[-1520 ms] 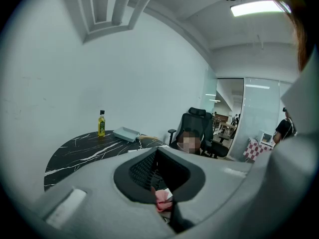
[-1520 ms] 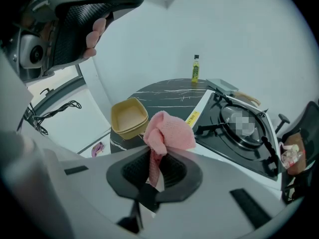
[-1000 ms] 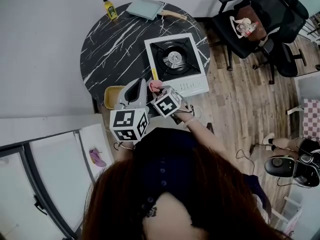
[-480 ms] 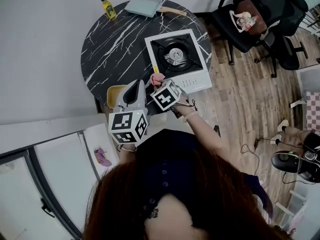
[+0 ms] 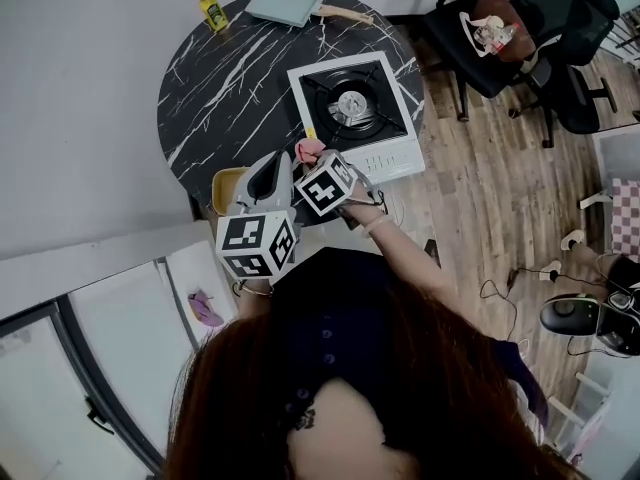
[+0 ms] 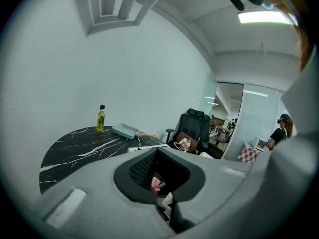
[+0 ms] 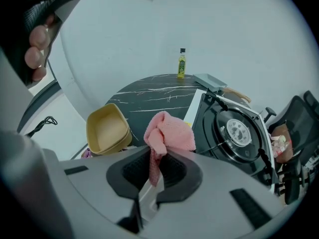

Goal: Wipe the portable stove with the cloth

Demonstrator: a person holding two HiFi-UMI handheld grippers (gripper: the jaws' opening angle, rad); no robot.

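Note:
The white portable stove [image 5: 395,158] with a black burner top sits on the right side of the round black marble table [image 5: 225,88]. My right gripper [image 5: 312,160] is shut on a bunched pink cloth [image 5: 308,149], held over the table's near edge just short of the stove's front left corner. In the right gripper view the cloth [image 7: 169,133] bulges up from the closed right gripper [image 7: 158,167], with the stove [image 7: 234,133] to its right. My left gripper [image 5: 268,168] hovers beside it on the left. Its jaws look shut and hold nothing [image 6: 159,185].
A yellow tray [image 5: 225,190] sits at the table's near left edge, also in the right gripper view [image 7: 106,128]. An oil bottle [image 5: 209,8] and a grey-blue tray [image 5: 287,5] stand at the far edge. Black office chairs [image 5: 500,38] stand on the wooden floor to the right.
Both grippers have crept slightly towards the stove, the cloth still held in the right one. Nothing was taken or let go.

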